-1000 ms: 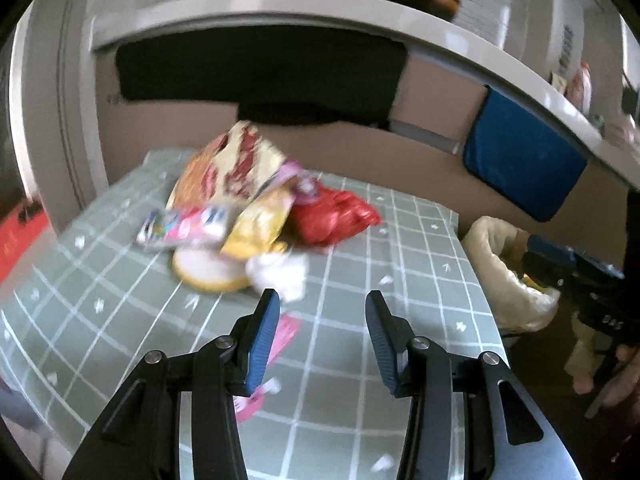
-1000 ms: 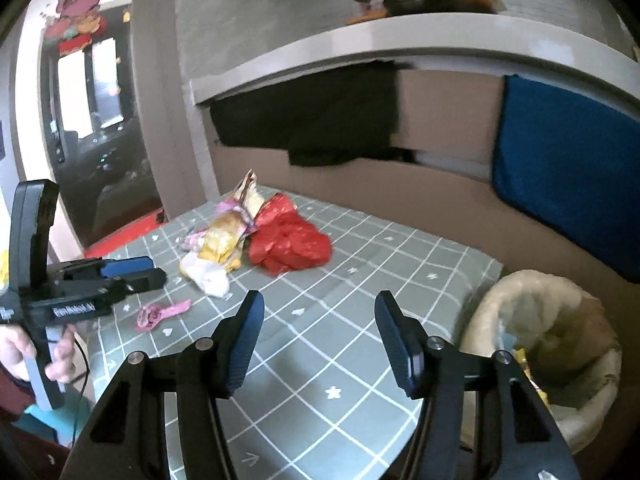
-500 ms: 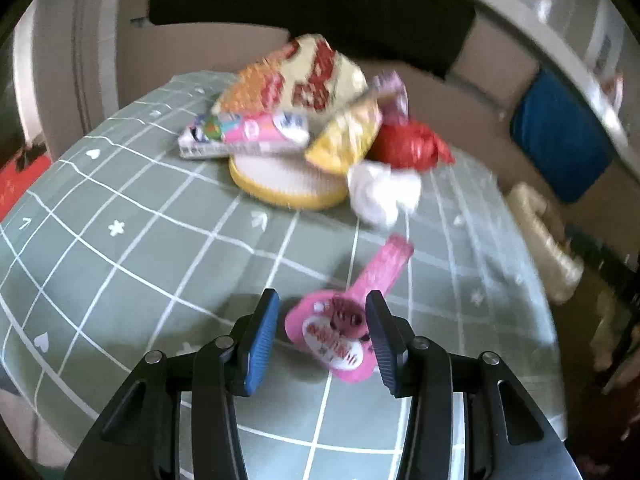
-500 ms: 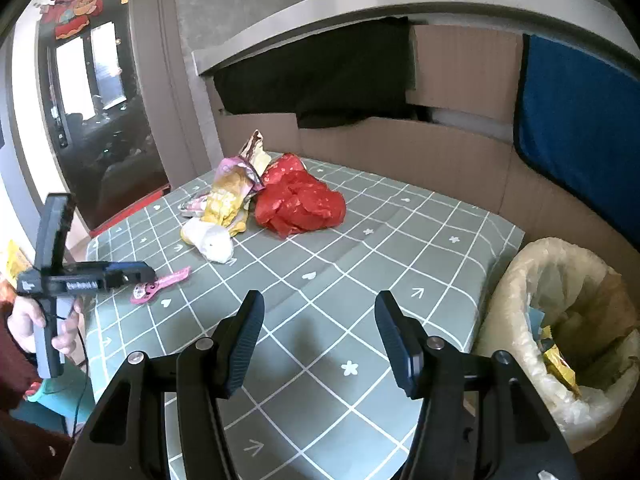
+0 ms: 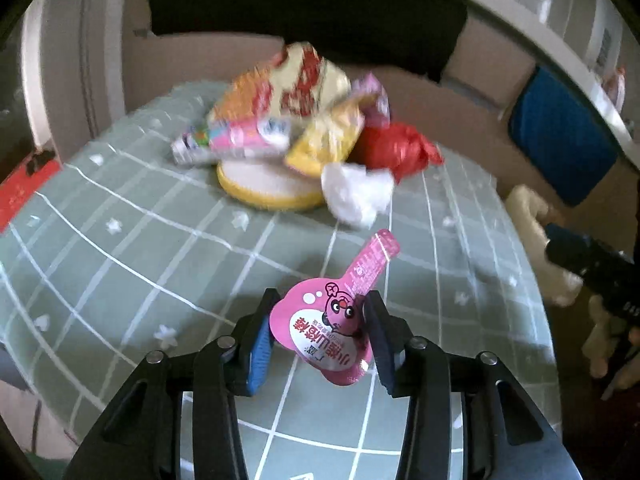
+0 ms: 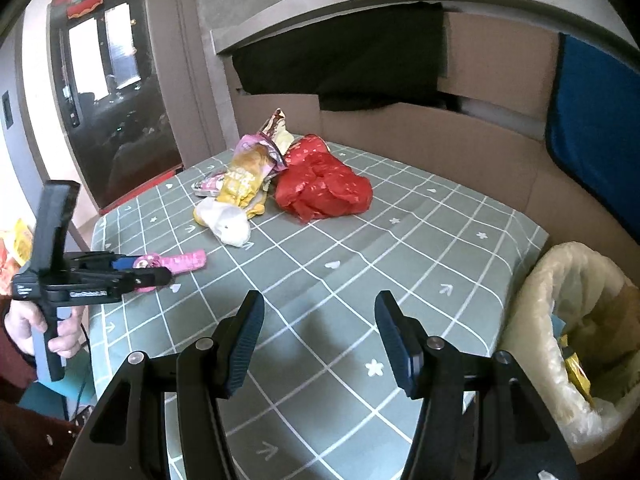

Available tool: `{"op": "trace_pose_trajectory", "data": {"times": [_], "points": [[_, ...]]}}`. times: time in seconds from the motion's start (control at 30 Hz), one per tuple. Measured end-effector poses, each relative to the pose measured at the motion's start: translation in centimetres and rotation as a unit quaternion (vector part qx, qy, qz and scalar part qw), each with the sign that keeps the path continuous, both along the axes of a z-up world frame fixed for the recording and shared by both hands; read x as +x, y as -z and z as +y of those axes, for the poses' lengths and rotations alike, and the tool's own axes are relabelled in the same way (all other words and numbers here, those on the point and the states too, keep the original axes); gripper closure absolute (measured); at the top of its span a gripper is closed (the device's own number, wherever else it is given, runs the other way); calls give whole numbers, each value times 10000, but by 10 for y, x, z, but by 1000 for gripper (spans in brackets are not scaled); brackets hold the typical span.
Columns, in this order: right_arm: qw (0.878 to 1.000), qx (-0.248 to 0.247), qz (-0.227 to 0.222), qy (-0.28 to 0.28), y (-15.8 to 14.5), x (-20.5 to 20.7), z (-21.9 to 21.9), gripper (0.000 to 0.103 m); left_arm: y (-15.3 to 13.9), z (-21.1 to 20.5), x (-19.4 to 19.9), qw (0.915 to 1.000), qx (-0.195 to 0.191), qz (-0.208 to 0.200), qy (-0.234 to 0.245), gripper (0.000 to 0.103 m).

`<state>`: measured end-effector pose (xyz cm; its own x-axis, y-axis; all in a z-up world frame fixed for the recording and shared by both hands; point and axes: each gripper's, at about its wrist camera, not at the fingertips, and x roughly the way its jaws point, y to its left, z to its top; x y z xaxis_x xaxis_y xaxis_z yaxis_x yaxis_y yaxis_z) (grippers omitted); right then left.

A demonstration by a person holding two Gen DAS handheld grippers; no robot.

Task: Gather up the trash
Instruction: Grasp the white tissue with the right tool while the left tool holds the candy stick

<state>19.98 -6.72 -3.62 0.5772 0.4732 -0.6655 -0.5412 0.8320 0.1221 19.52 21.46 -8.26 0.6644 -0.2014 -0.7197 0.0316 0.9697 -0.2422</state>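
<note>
The left hand-held gripper (image 5: 318, 334) has its two fingers closed on a pink wrapper (image 5: 336, 312), pinching the round printed end while the narrow tail sticks up and away over the bench (image 5: 120, 240). From the right wrist view the wrapper seems to sit slightly above the green checked cloth, though the angle makes that hard to confirm. The right hand-held gripper (image 6: 320, 340) hangs over the near part of the bench with its fingers spread wide and nothing between them. Just beside the bench's right edge stands a trash bin (image 6: 576, 276) lined with a pale bag, some wrappers already inside. Farther along lies the rest of the litter in one heap: a crumpled white tissue (image 5: 356, 194) nearest, touching a yellow-rimmed lid (image 5: 260, 188), then a yellow snack bag (image 5: 328, 140) and a red plastic bag (image 6: 324, 188), with a large printed packet (image 5: 280, 88) at the back.
</note>
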Motion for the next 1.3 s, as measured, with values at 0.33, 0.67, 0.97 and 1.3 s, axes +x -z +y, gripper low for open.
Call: {"op": "trace_pose_trajectory", "data": {"times": [0.33, 0.67, 0.97, 1.3], "points": [[9958, 111, 162, -894, 0, 43, 84, 52, -36, 31, -15, 9880, 101, -825, -1303, 59], [9926, -33, 597, -1055, 36, 88, 156, 57, -29, 52, -24, 9850, -14, -844, -1502, 59], [9890, -175, 871, -1180, 48, 93, 163, 83, -17, 49, -21, 9868, -211, -626, -1476, 59], [9972, 91, 282, -690, -10, 63, 84, 83, -29, 4, -14, 9927, -252, -667, -976, 59]]}}
